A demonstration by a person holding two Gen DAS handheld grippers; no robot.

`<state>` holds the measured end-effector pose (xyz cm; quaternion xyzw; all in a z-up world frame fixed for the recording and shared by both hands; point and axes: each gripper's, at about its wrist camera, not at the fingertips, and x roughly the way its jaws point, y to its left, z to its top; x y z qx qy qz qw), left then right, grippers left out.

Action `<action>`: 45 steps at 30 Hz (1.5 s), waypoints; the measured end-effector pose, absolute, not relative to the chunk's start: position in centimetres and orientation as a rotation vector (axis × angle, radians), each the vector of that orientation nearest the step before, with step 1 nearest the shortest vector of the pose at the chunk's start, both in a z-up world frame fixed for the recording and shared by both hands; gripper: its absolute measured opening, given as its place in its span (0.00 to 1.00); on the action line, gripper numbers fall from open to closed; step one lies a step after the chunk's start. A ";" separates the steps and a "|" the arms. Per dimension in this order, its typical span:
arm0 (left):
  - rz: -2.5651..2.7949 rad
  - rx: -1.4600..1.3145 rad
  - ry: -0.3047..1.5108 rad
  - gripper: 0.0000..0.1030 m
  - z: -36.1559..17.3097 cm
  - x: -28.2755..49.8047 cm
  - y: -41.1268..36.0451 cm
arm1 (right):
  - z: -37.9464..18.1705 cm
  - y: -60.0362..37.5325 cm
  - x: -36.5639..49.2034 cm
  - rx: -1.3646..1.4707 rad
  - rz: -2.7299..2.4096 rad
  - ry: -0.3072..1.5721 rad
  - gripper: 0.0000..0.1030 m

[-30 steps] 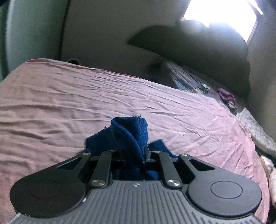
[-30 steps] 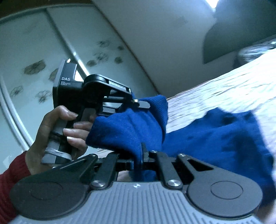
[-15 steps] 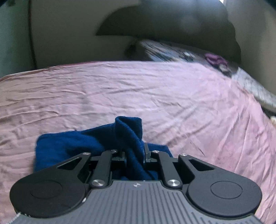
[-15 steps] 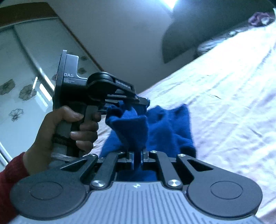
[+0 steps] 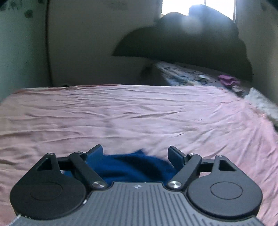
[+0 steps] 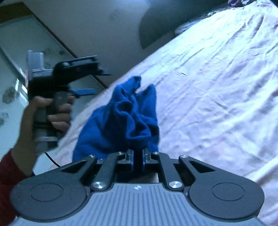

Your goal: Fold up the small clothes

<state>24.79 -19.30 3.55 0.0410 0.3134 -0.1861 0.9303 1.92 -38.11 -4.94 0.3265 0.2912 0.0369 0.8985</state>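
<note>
Since a moment ago my left tool (image 5: 134, 154) is opening, releasing the blue garment (image 6: 125, 114); right tool (image 6: 138, 160) stays clamped on it, fold unfinished on the bed (image 5: 139, 113).

A creased pink bedsheet (image 5: 139, 111) spreads ahead of the fingers and out to both sides, covering the bed. Beyond its far edge stands a pale wall (image 5: 97, 43), and a large dark rounded shape (image 5: 187, 47) rises ahead and to the right, with a bright window (image 5: 182, 7) above it. Far ahead on the right lie a small purple bundle (image 5: 227, 80) and a patterned cloth (image 5: 180, 75). In the right wrist view, a glass panel with flower marks (image 6: 10, 73) stands far left of the fingers.
</note>
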 end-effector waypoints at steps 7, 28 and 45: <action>-0.361 0.337 0.575 0.82 0.6 17.8 -14.8 | 0.5 -39.8 3.3 0.489 -0.015 0.489 0.23; -0.431 0.296 0.645 0.83 -3.9 10.7 -11.0 | -1.9 -37.3 8.9 0.326 0.093 0.689 0.69; -0.380 0.290 0.624 0.88 -2.6 10.0 -10.3 | -3.1 -37.5 7.4 0.361 0.102 0.729 0.70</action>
